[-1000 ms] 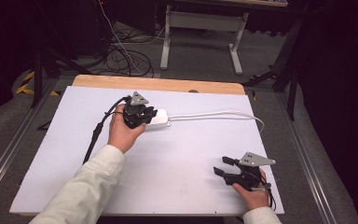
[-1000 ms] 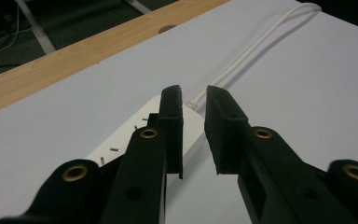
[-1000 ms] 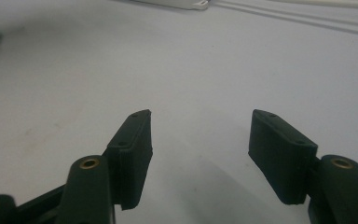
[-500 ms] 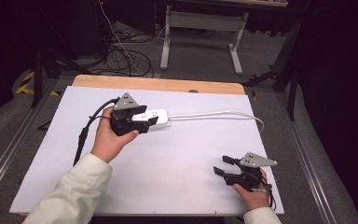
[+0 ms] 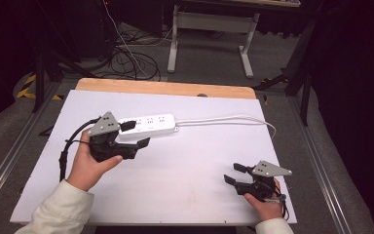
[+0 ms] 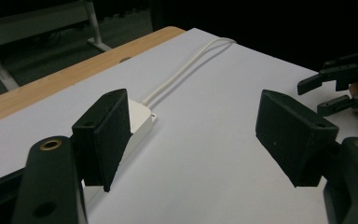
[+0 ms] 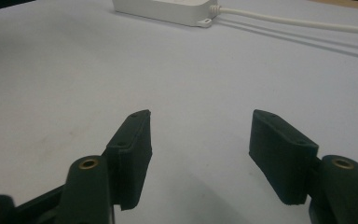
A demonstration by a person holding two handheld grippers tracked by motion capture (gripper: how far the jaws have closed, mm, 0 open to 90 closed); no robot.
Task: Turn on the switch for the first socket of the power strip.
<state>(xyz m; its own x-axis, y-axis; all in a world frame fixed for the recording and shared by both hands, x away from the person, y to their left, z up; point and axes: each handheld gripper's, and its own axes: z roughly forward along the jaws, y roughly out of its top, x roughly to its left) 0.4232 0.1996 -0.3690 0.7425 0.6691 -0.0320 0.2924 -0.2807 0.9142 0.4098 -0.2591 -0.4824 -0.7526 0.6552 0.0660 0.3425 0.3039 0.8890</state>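
Your left gripper (image 5: 135,134) was near the left side of the tabletop (image 5: 185,195), just beside the white power strip (image 5: 148,125). Its jaws were wide apart and held nothing. The power strip lay flat toward the far edge, and its white cord (image 5: 229,119) ran off to the right edge. Your right gripper (image 5: 233,174) sat near the front right corner, well apart from the strip. Its jaws were also wide apart and empty.
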